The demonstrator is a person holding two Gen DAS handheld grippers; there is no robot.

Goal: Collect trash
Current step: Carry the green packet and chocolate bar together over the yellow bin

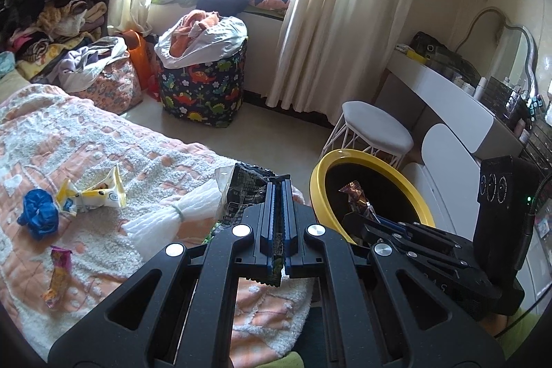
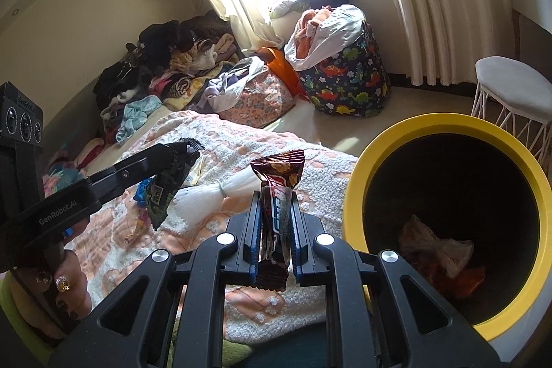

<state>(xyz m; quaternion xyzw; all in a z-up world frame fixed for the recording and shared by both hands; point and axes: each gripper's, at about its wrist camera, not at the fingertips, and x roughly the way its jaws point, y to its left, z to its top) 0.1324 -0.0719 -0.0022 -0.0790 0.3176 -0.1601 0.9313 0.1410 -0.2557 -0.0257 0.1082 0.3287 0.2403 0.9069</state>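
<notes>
My left gripper (image 1: 278,187) is shut on a black-green snack wrapper (image 1: 241,192) above the bed's edge; it also shows in the right wrist view (image 2: 165,192). My right gripper (image 2: 276,199) is shut on a brown snack wrapper (image 2: 277,181), held beside the rim of the yellow-rimmed black bin (image 2: 379,154). In the left wrist view the right gripper (image 1: 358,216) reaches over the bin (image 1: 319,175) with the brown wrapper (image 1: 355,192). Trash lies in the bin's bottom (image 2: 438,250). On the bed lie a yellow-white wrapper (image 1: 93,194), a blue crumpled bag (image 1: 38,212) and a pink-yellow wrapper (image 1: 58,275).
A white tied bundle (image 1: 172,216) lies on the pink-white bedspread (image 1: 86,133). A dinosaur-print laundry bag (image 1: 203,81), piles of clothes (image 1: 51,19), a white stool (image 1: 376,130) and a vanity desk (image 1: 455,102) stand around the floor.
</notes>
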